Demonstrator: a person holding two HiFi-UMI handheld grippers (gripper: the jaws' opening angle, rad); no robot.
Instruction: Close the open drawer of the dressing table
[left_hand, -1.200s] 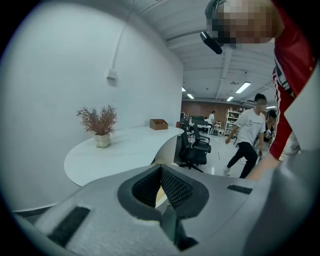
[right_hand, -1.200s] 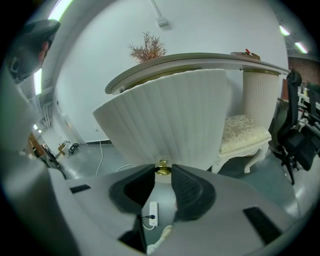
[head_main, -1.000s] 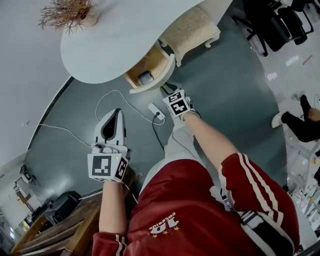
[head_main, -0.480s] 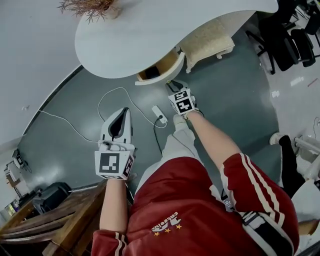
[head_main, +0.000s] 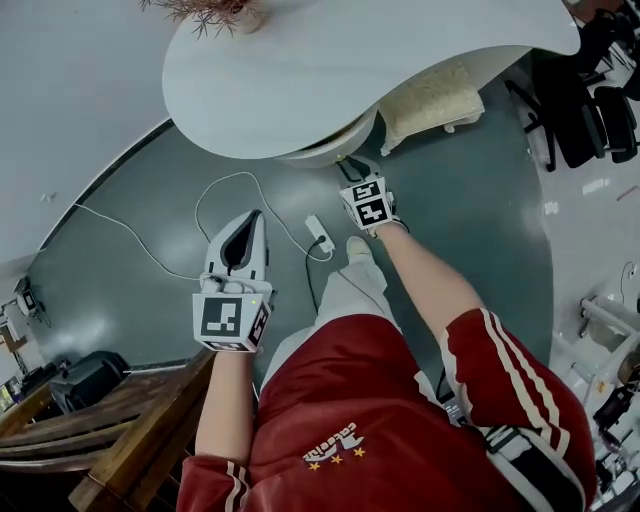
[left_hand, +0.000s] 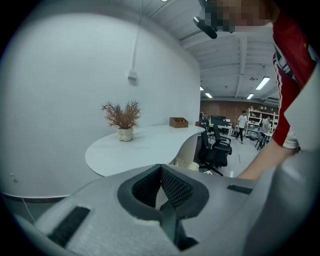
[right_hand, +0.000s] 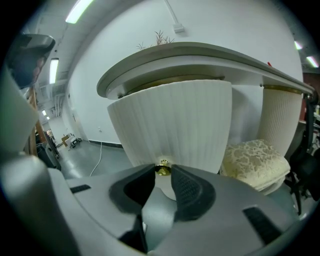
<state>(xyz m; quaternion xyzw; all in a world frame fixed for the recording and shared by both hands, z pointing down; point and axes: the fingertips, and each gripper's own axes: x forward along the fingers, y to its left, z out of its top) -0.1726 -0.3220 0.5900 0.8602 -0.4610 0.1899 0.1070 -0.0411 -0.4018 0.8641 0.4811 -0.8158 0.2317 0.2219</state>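
The dressing table's white top (head_main: 330, 70) curves across the upper head view. Its ribbed white drawer (head_main: 325, 150) sits almost wholly under the top, only the front rim showing. In the right gripper view the drawer front (right_hand: 175, 120) fills the middle, with a small gold knob (right_hand: 163, 168) at its lower edge. My right gripper (head_main: 350, 170) (right_hand: 162, 173) is at the drawer front, shut on that knob. My left gripper (head_main: 250, 216) (left_hand: 160, 168) hangs over the grey floor, left of the drawer, jaw tips meeting, holding nothing.
A cream cushioned stool (head_main: 432, 98) stands right of the drawer. A white power strip (head_main: 320, 233) and cable lie on the floor between my grippers. A dried plant in a pot (head_main: 215, 12) stands on the table. Black office chairs (head_main: 600, 90) are far right, wooden furniture (head_main: 100, 440) lower left.
The drawer has slid in under the table top; its wooden inside no longer shows. My right gripper moved toward the table with the knob. The left gripper shifted slightly.
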